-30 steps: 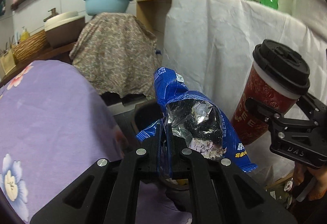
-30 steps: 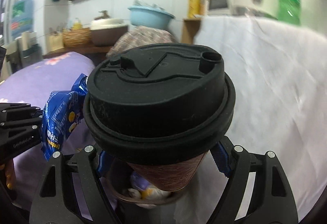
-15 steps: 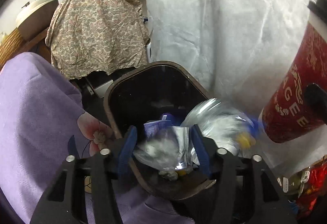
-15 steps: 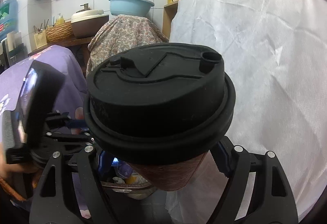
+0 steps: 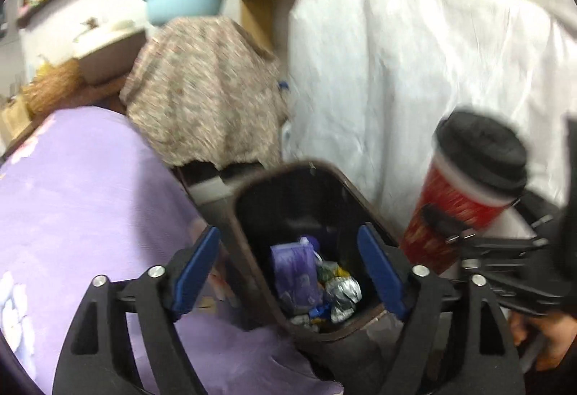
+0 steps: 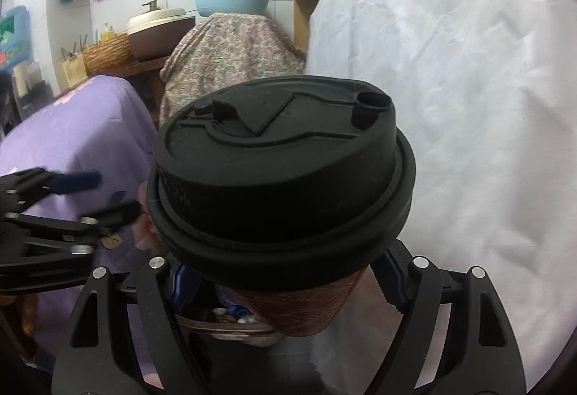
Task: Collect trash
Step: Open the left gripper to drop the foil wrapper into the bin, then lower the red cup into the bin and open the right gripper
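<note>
A dark brown trash bin (image 5: 360,204) stands on the floor between a purple-clothed table and a white-draped one. Several wrappers, with a crumpled foil snack bag (image 5: 342,290), lie inside it. My left gripper (image 5: 288,272) is open and empty above the bin's near rim. My right gripper (image 6: 285,287) is shut on a red paper coffee cup (image 6: 299,312) with a black lid (image 6: 281,171). The cup also shows in the left wrist view (image 5: 454,207), held upright just right of the bin. The bin's rim (image 6: 216,324) peeks out under the cup.
The purple floral tablecloth (image 5: 72,214) is at the left, the white cloth (image 5: 396,70) at the right. A patterned cloth covers something behind the bin (image 5: 205,88), with a blue basin (image 5: 184,2) on top. The left gripper shows in the right wrist view (image 6: 54,214).
My left gripper opened and let the blue foil snack bag fall into the bin, then rose back. The right gripper has kept hold of the cup beside the bin.
</note>
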